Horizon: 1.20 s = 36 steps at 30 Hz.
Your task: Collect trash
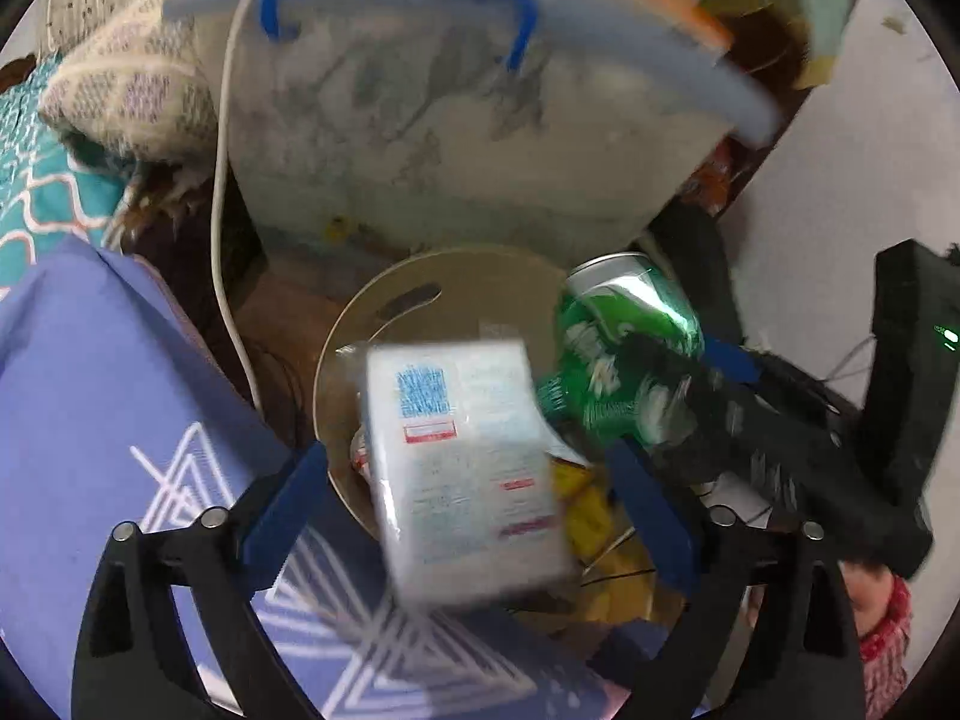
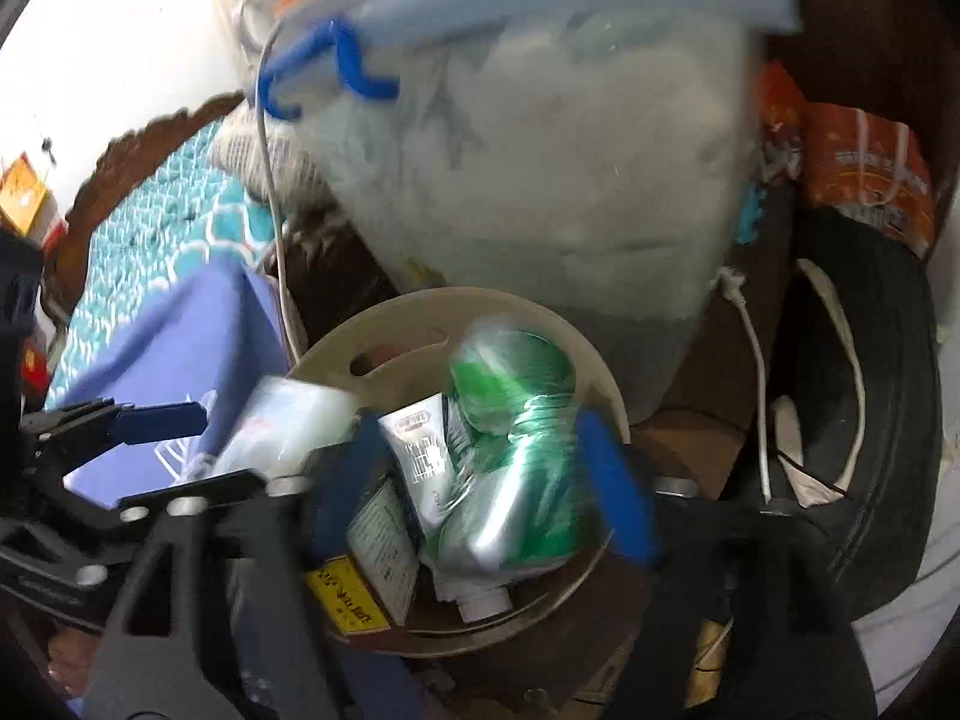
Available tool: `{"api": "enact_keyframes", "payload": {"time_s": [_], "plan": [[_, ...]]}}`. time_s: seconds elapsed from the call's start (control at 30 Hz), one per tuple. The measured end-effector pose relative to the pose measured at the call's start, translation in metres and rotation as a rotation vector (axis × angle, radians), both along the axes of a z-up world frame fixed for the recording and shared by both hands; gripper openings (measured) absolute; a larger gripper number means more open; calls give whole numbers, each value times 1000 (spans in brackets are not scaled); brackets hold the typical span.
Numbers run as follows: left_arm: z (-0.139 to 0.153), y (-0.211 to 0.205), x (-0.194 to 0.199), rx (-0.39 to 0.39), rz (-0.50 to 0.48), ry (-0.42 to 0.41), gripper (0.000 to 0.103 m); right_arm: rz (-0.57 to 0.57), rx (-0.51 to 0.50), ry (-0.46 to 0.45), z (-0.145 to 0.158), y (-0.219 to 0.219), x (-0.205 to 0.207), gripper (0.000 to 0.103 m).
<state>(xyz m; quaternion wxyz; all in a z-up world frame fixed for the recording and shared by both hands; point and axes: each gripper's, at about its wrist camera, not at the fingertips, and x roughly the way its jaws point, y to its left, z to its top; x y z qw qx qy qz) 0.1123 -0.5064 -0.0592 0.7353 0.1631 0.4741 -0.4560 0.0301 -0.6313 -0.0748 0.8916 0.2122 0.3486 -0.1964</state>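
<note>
The left gripper (image 1: 465, 504) stands with jaws wide over the bin (image 1: 360, 312), a white packet (image 1: 462, 468) loose between them, and the right gripper (image 2: 486, 474), jaws also wide, flanks a green can (image 2: 516, 444) over the bin.

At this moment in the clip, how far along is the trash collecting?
Well along. Done: the bin already holds a tube and cartons. In hand: both tools are over it, jaws spread. The left tool has a white packet between its fingers, seemingly dropping; the right tool frames a green can, contact blurred. What remains elsewhere isn't visible.
</note>
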Motion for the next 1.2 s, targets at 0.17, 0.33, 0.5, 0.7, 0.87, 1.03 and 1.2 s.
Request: {"api": "enact_keyframes", "payload": {"time_s": [0.17,0.33,0.5,0.7,0.87,1.03,1.2], "plan": [[1,19,11,-19,60,32,91,-19,21,-81,0,4,-8,74],[28,63,3,-65,93,-36,91,-79,56,-191,13,12,-44,74],[47,122,-24,-69,142,-131,93,-126,116,-271,23,56,-87,76],[60,199,-68,-30,242,-288,94,-189,108,-329,31,146,-130,91],[67,249,-99,-6,307,-371,94,-174,111,-334,30,218,-151,98],[76,287,-127,28,377,-436,94,-137,60,-312,40,278,-161,100],[87,313,-148,11,405,-485,94,-135,52,-340,52,312,-175,100]]}}
